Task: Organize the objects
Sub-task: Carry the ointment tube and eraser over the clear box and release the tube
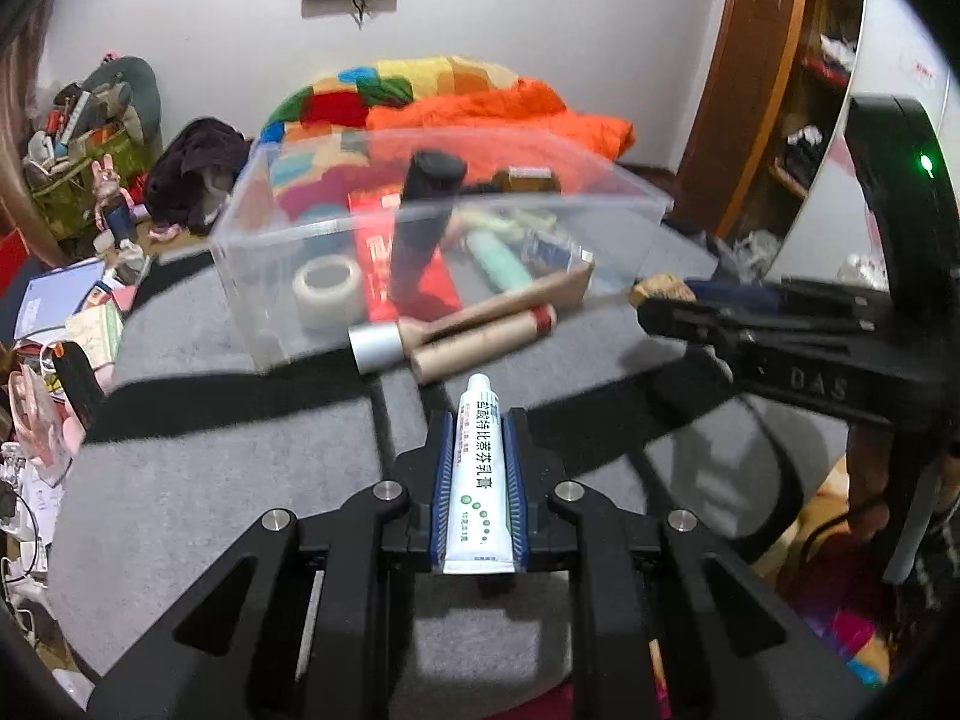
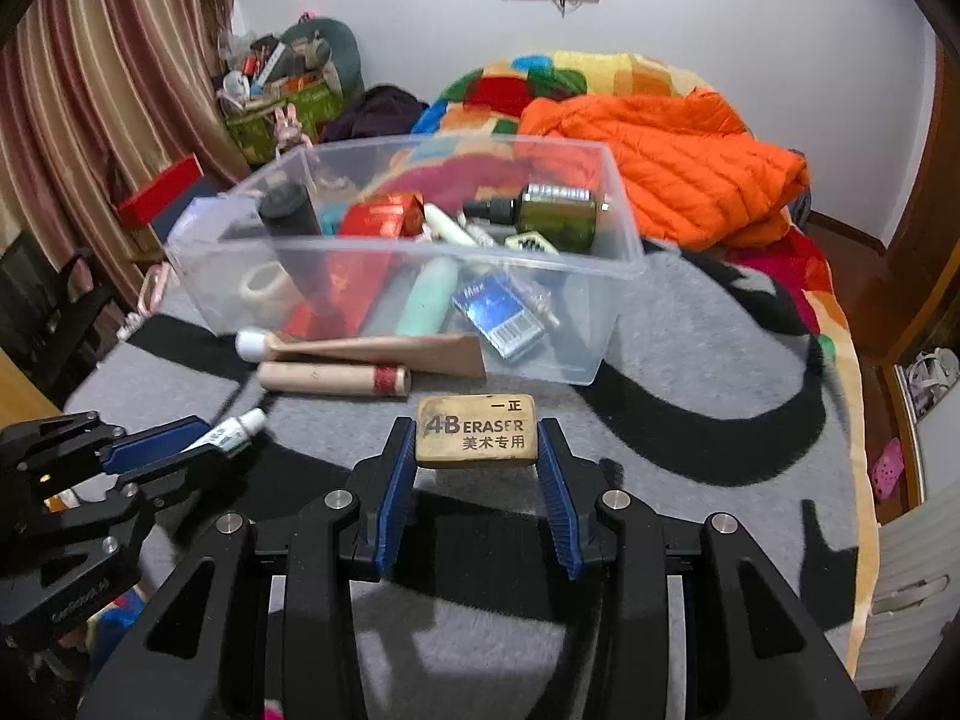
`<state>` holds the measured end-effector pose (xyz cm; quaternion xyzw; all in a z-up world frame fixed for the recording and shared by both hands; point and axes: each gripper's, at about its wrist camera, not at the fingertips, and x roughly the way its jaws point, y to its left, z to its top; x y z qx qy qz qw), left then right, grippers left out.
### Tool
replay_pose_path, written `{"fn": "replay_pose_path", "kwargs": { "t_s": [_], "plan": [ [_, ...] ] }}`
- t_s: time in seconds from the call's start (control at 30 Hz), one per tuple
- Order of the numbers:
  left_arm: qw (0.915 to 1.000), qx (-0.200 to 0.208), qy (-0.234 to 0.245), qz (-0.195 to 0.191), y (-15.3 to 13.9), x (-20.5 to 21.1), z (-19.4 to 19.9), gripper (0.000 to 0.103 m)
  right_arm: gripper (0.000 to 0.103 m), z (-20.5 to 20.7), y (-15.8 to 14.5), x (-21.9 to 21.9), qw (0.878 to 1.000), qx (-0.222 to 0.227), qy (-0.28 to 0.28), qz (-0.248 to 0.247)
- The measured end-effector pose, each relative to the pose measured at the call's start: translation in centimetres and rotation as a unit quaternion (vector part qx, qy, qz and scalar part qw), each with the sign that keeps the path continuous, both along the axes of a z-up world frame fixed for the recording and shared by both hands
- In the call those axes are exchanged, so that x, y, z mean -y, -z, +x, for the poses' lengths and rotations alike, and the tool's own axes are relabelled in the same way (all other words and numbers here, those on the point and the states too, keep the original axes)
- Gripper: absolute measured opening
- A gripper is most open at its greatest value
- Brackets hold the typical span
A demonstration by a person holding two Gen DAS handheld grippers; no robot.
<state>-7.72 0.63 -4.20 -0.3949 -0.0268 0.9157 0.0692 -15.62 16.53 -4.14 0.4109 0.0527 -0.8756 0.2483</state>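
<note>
Both grippers were loaded. The left gripper [image 1: 478, 480] had its jaws nearly shut on a white tube [image 1: 478, 474], which lay lengthwise along the fingers with its cap pointing forward toward the bin [image 1: 336, 228]. The right gripper [image 2: 476, 450] was closed to a middling width on a tan eraser [image 2: 476, 431], its long side running across between the blue pads [image 2: 396, 498] at their very tips.

Ahead of both sets of fingers stood the clear bin on the grey blanket [image 2: 690, 360], already holding a tape roll [image 1: 329, 290], a red box [image 2: 384, 216], a dark bottle [image 2: 555, 213] and other small things. Just beside its near wall lay a wooden roller [image 2: 333, 380] and a wedge-shaped tool [image 2: 372, 351], both lying crosswise to the approach, between the grippers and the bin.

Judging by the views, the left gripper sat a little closer to the near wall, toward the bin's left half; the right faced the middle and right half. Each load would probably need lifting over the two wooden pieces and over the near rim. Open room inside looked best at the front right corner, past the blue packet [image 2: 501, 315]. The eraser's hold at the fingertips looked shallow and might slip.
</note>
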Motion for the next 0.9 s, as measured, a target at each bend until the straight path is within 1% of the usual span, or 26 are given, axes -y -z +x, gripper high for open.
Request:
{"fn": "replay_pose_path", "kwargs": {
  "t_s": [0.13, 0.33, 0.6, 0.77, 0.9],
  "plan": [
    [0.9996, -0.025, -0.004, 0.008, -2.0, 0.4, 0.1, 0.016, 0.036, 0.3, -1.7, -0.3, 1.000, -0.017, 0.002, -0.019],
    [0.9982, -0.058, -0.013, 0.006, -4.5, 1.2, 0.0, 0.016, 0.036, 0.4, -4.1, -0.1, 0.998, -0.043, -0.001, -0.043],
    [0.9938, -0.096, -0.056, 0.010, -7.7, 3.6, -1.2, 0.016, 0.036, -0.4, -6.7, 1.1, 0.996, -0.073, -0.010, -0.059],
    [0.9926, -0.098, -0.069, 0.021, -8.7, 5.1, -3.3, 0.016, 0.036, -1.4, -7.6, 2.2, 0.995, -0.077, -0.014, -0.068],
    [0.9925, -0.094, -0.079, 0.008, -8.8, 5.6, -5.1, 0.016, 0.037, -1.8, -7.7, 3.1, 0.994, -0.077, -0.020, -0.068]
  ]
}}
